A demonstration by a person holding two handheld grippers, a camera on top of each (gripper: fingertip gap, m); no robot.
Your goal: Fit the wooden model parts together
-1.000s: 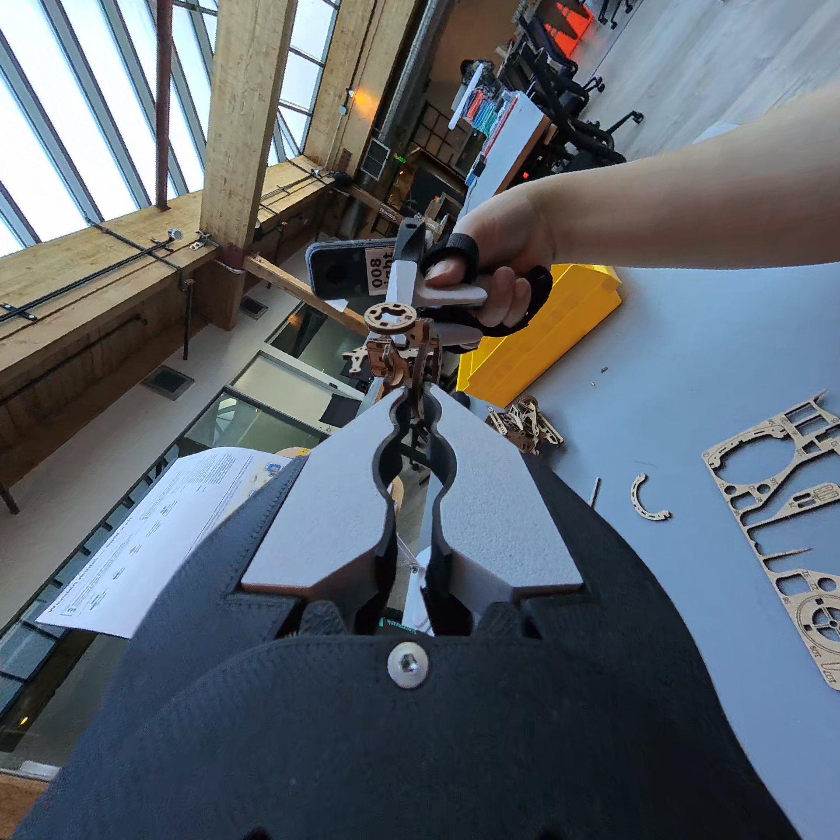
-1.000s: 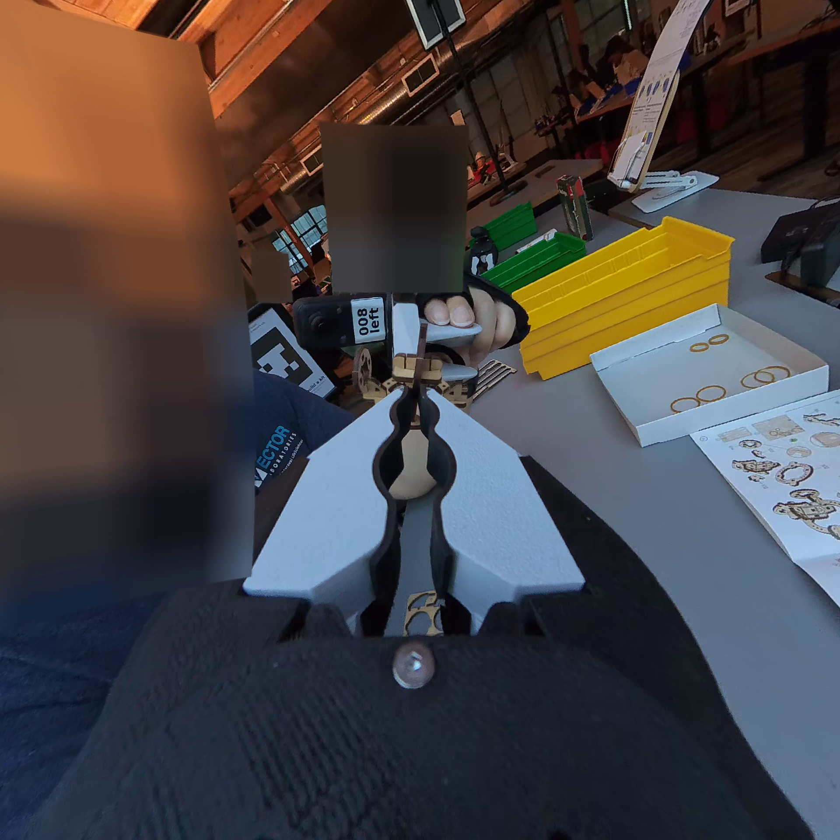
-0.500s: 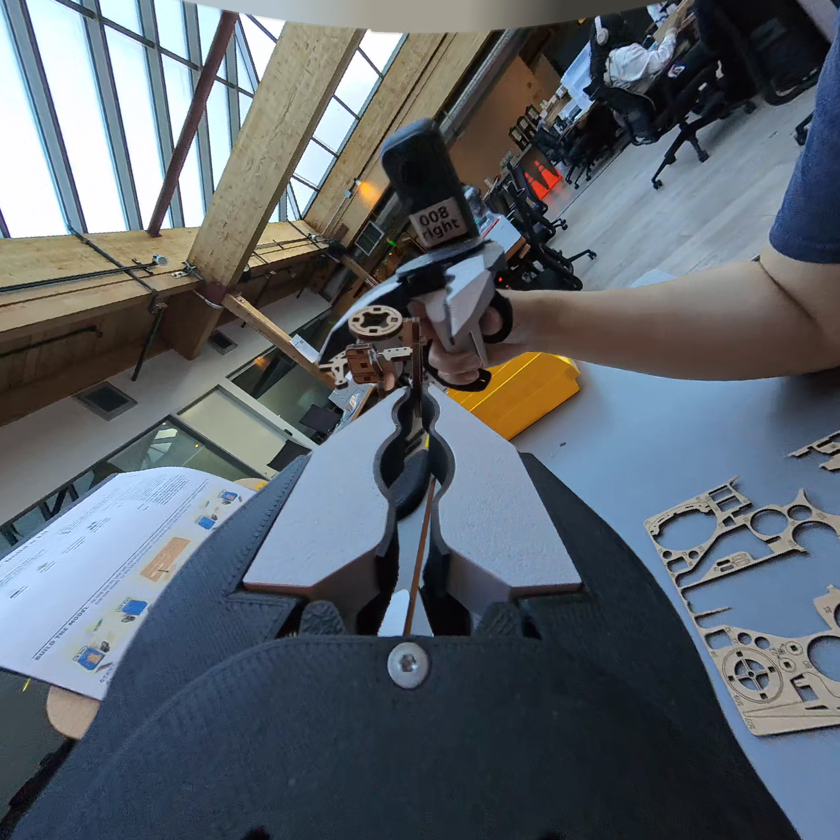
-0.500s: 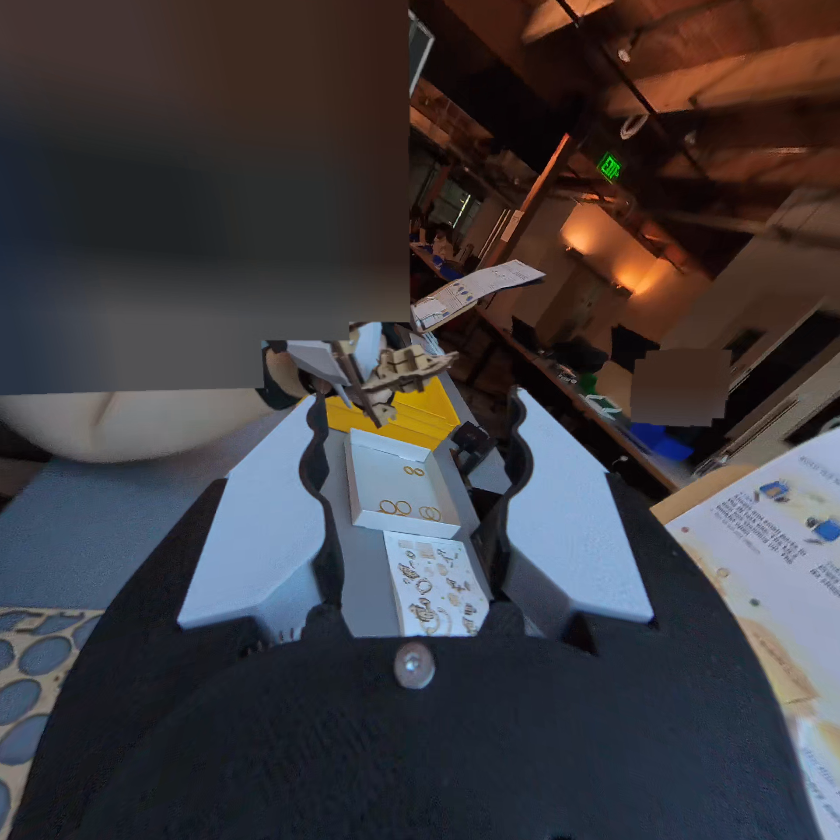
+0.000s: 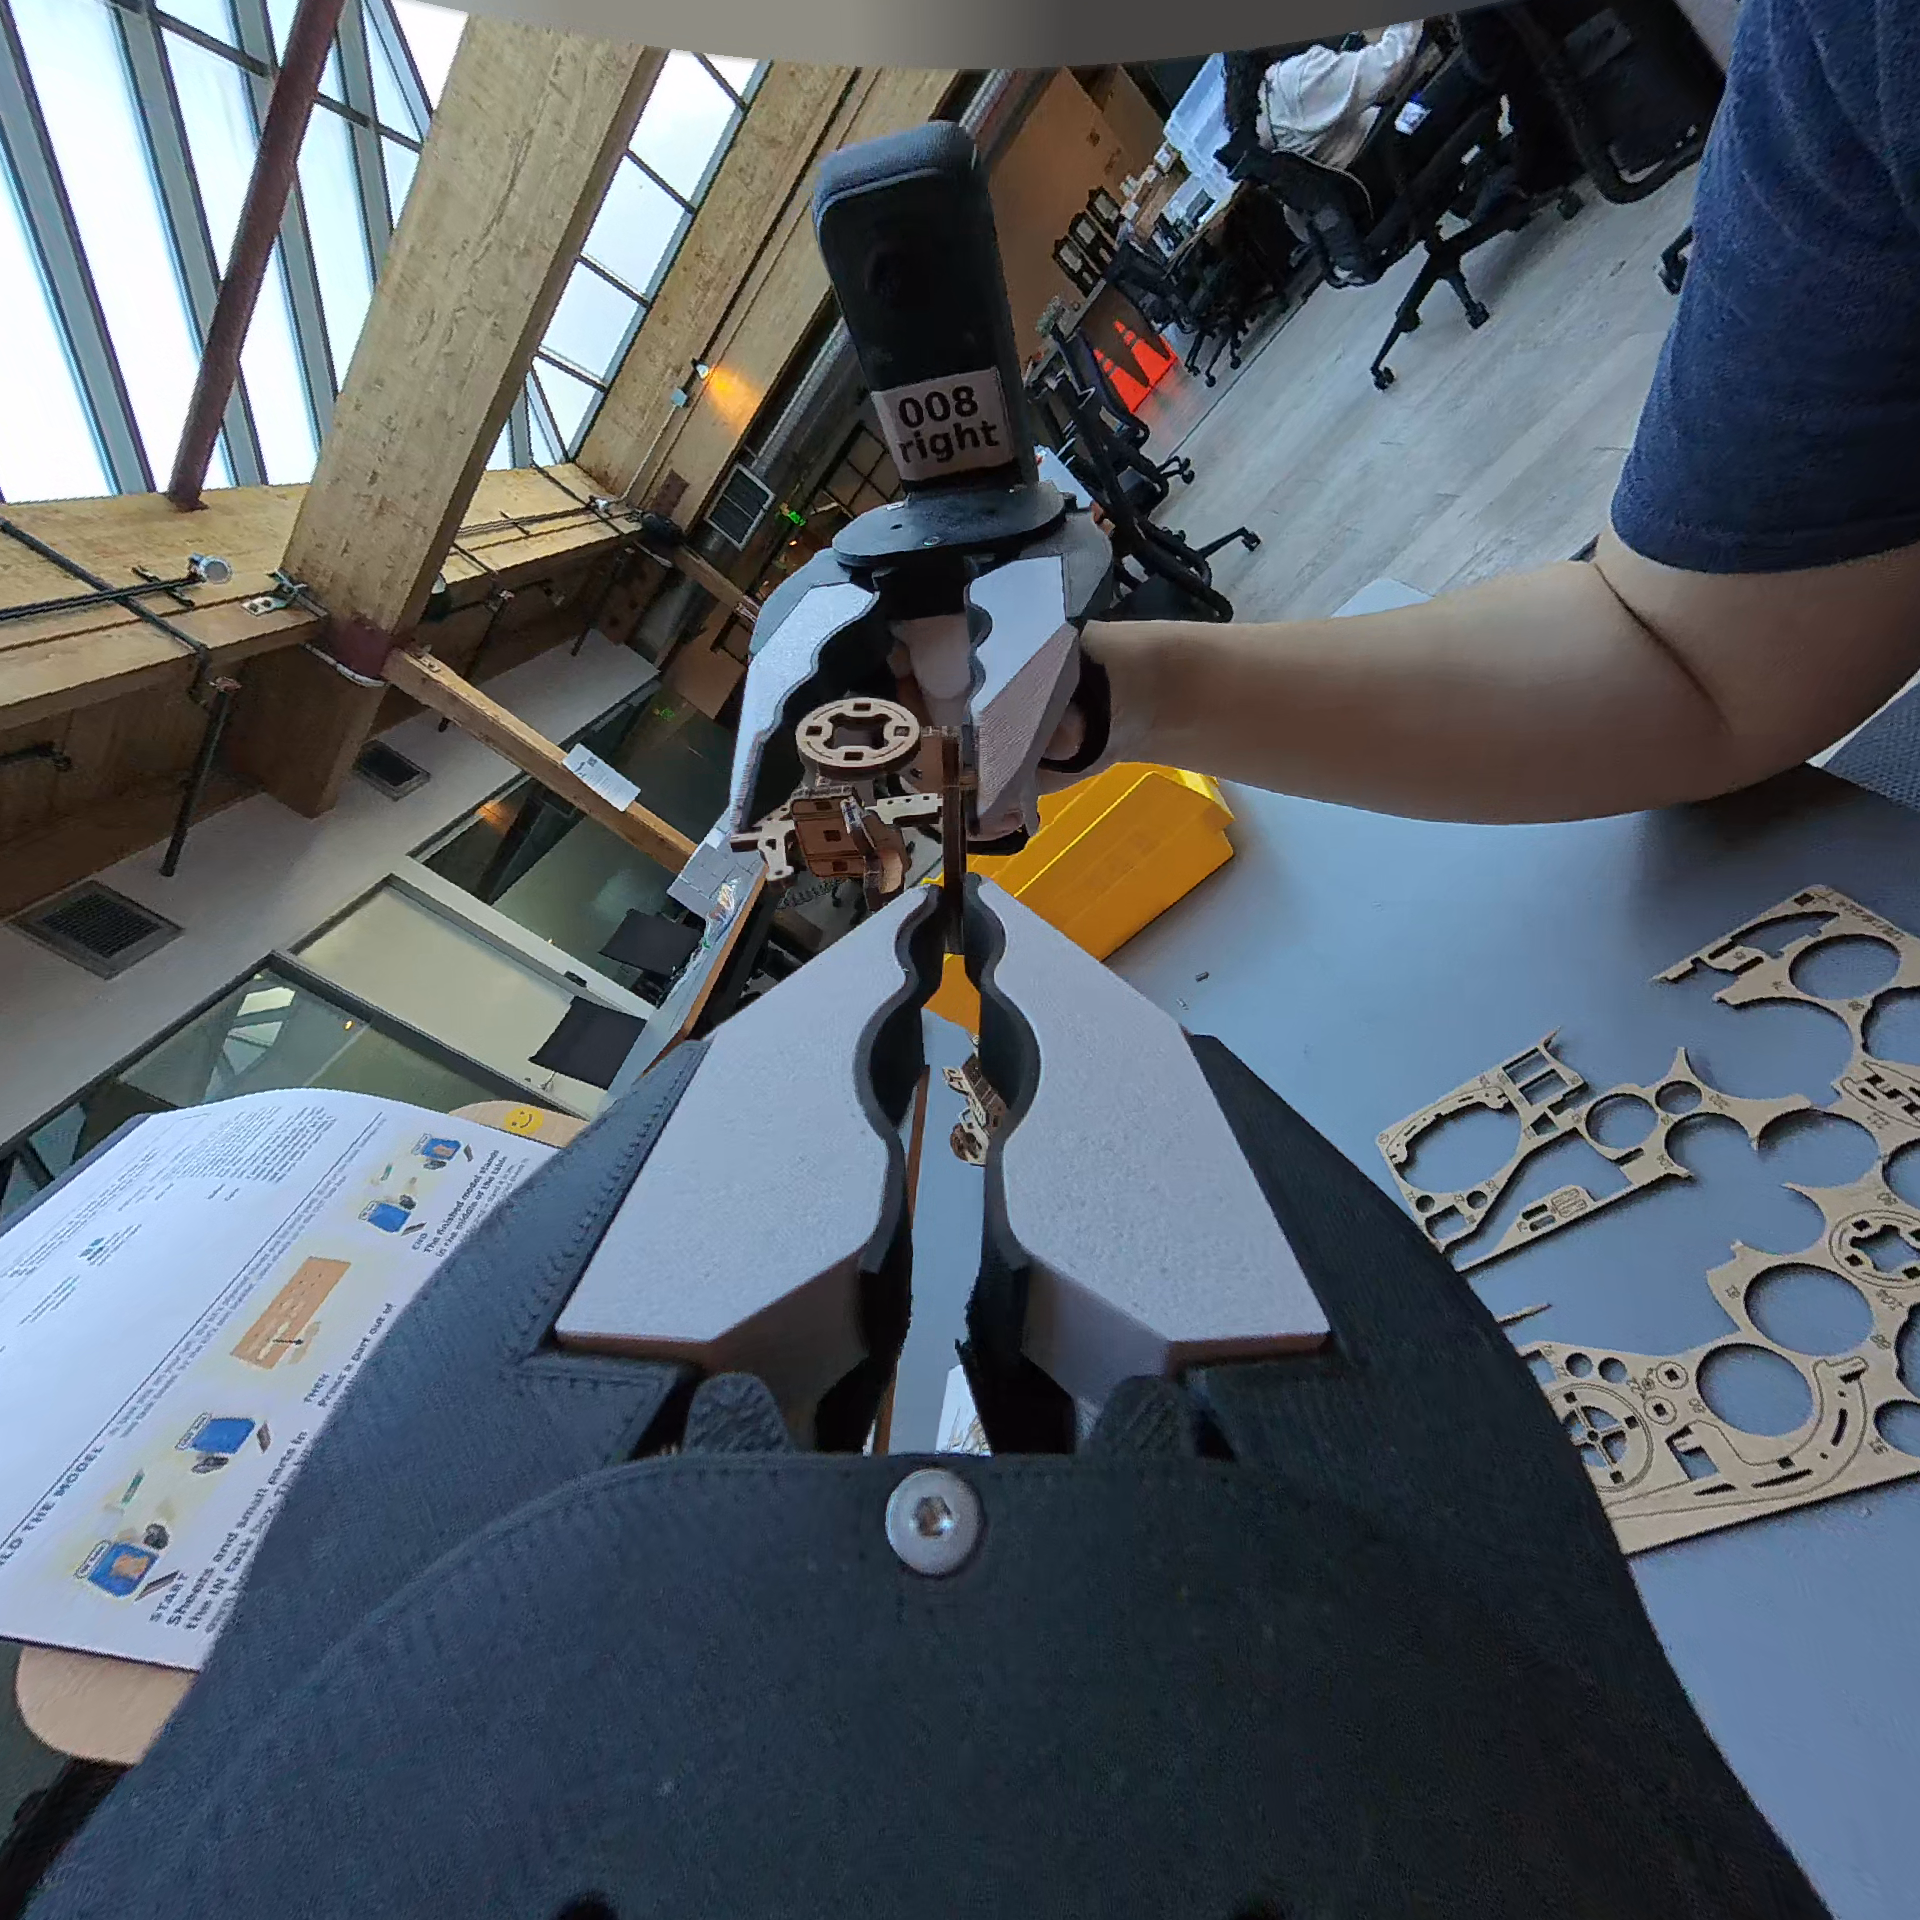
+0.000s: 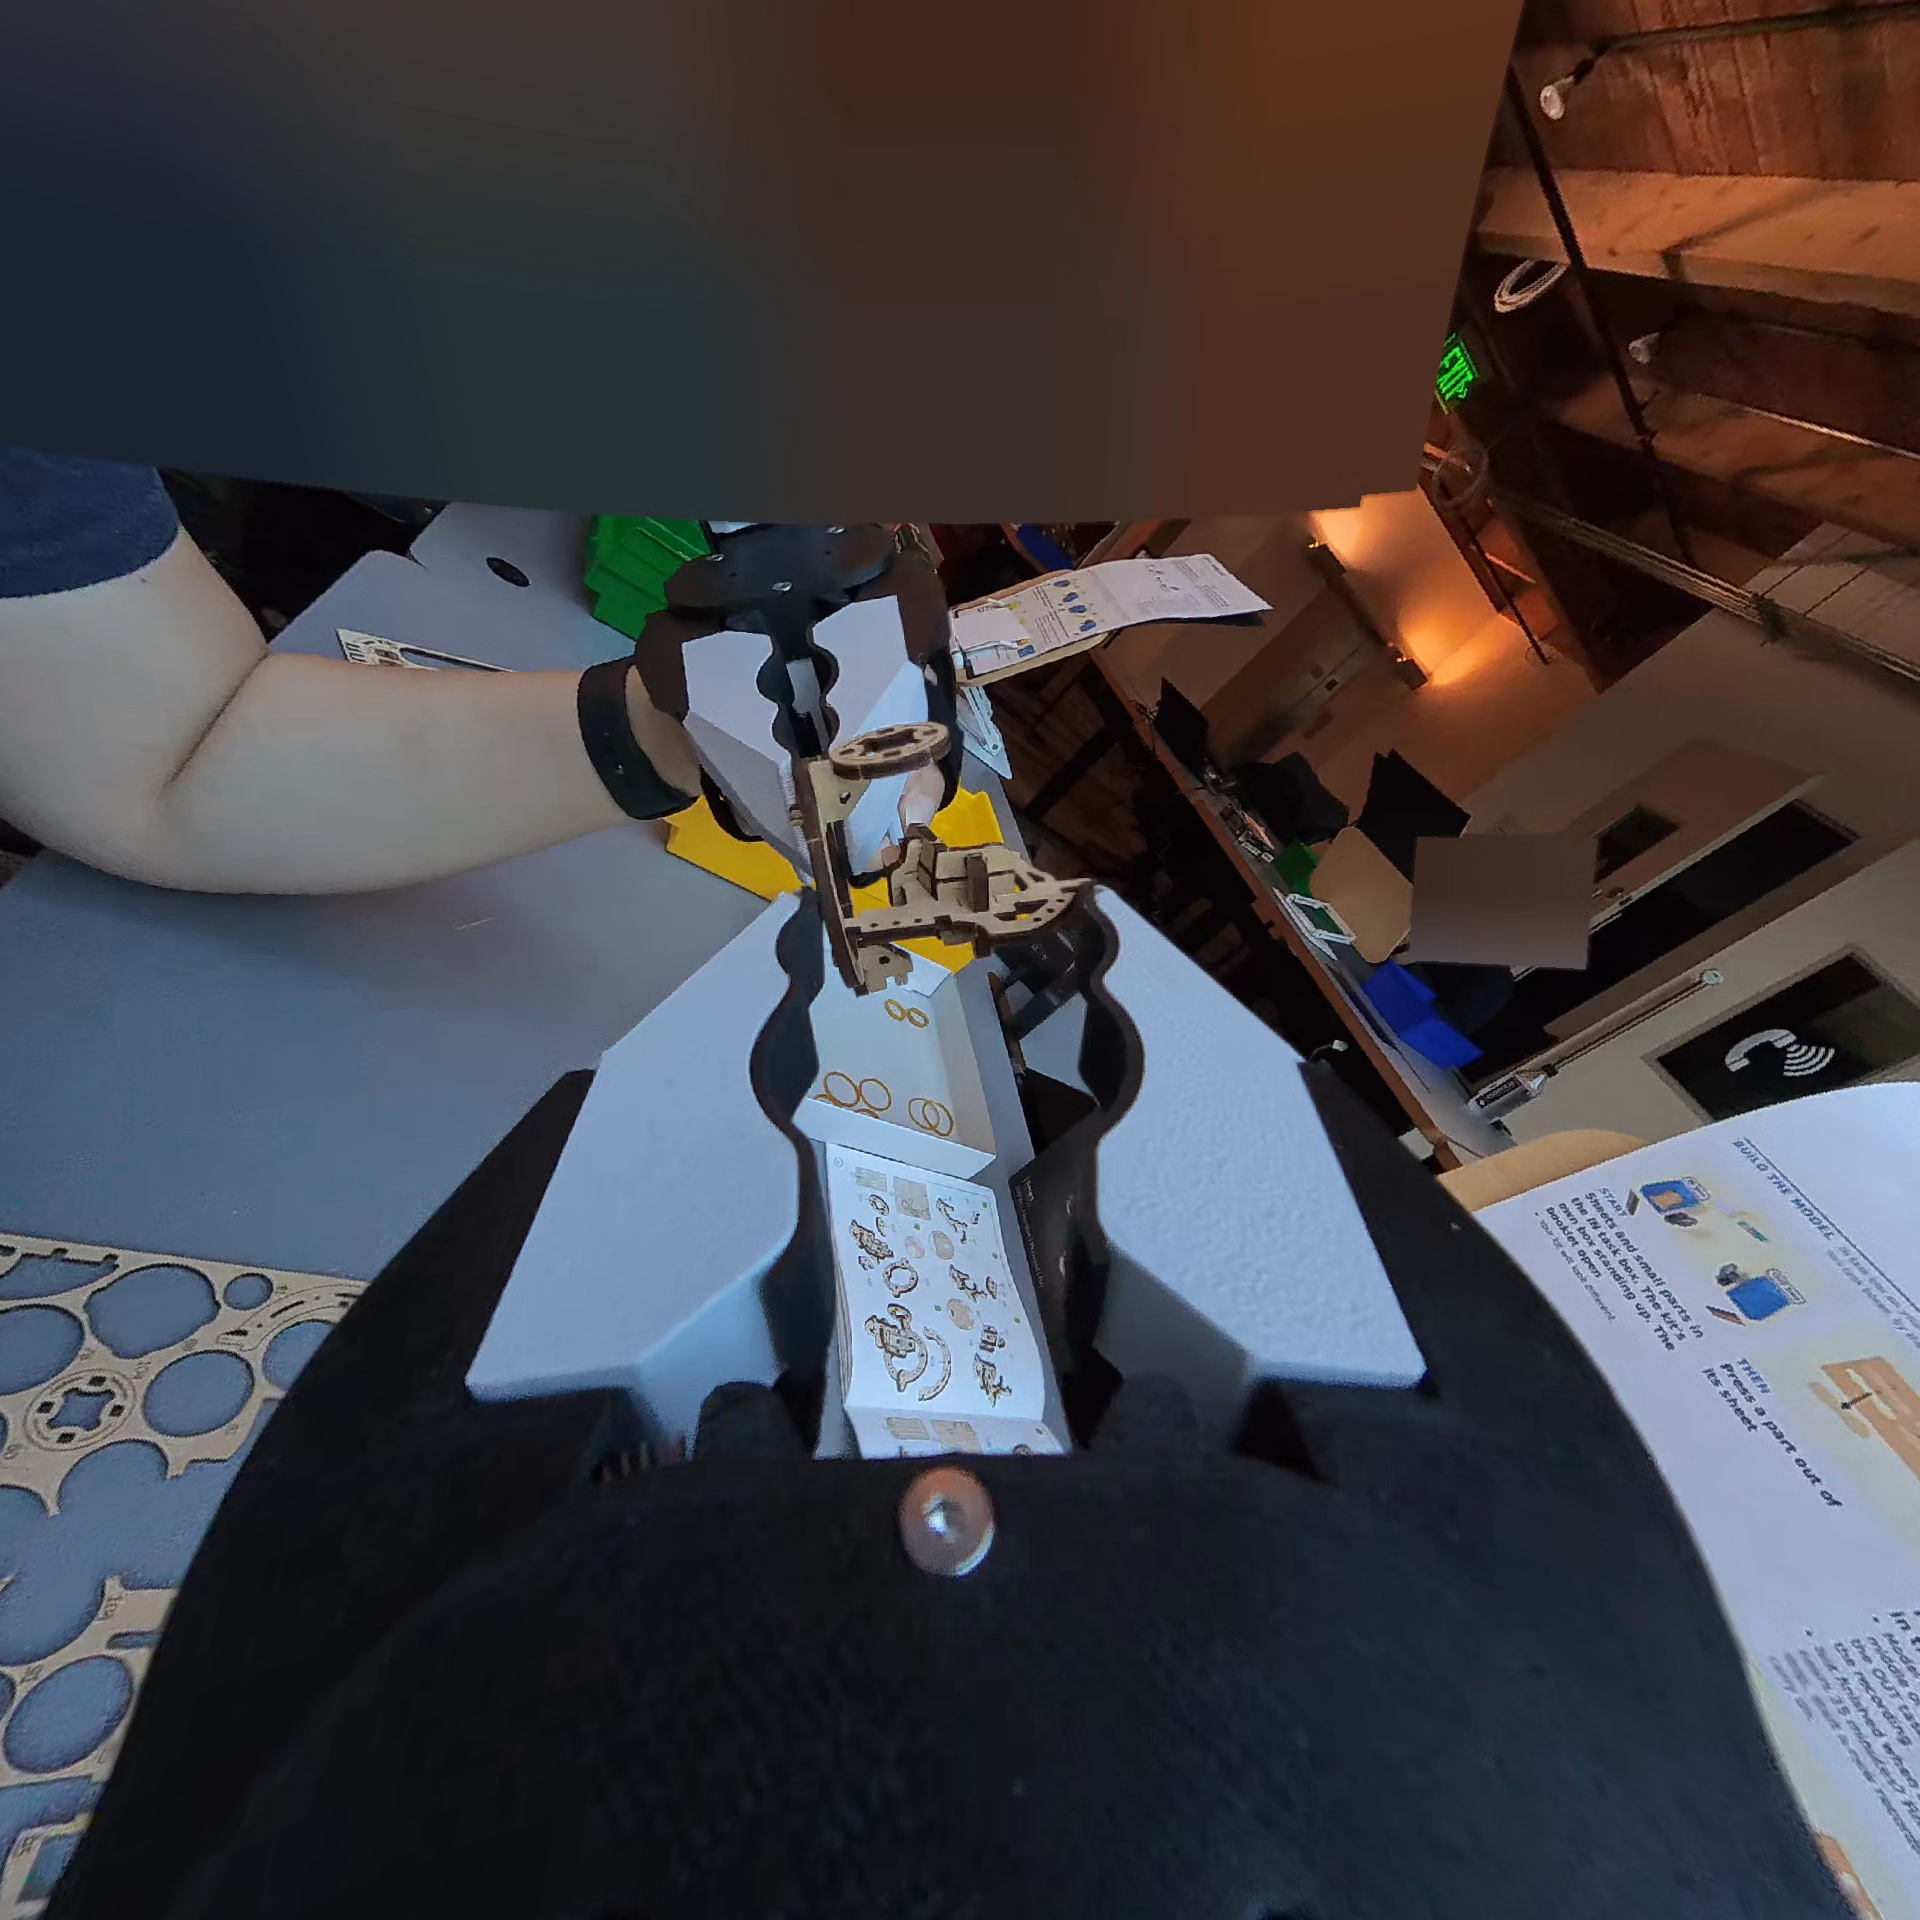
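Observation:
A small wooden model [image 5: 847,805] with a round slotted disc on top is held up above the grey table [image 5: 1455,987]. My left gripper [image 5: 951,914] is shut on a thin upright plate of the model. It shows farther off in the right wrist view [image 6: 810,748], still gripping that plate. My right gripper [image 6: 945,914] is open, its jaws wide apart on either side of the model [image 6: 935,883]. In the left wrist view the right gripper [image 5: 873,821] faces me from behind the model, held by a hand.
Punched-out wooden sheets [image 5: 1662,1195] lie on the table, one also at the left in the right wrist view [image 6: 104,1382]. A yellow bin [image 5: 1101,852], a white box lid with rings [image 6: 894,1091], a parts booklet [image 6: 935,1320] and a printed instruction sheet [image 5: 208,1299] lie around. The grippers are tip to tip, or close to it.
My right gripper has opened, turned and come in around the model. My left gripper has kept its hold on the model's plate and tilted a little.

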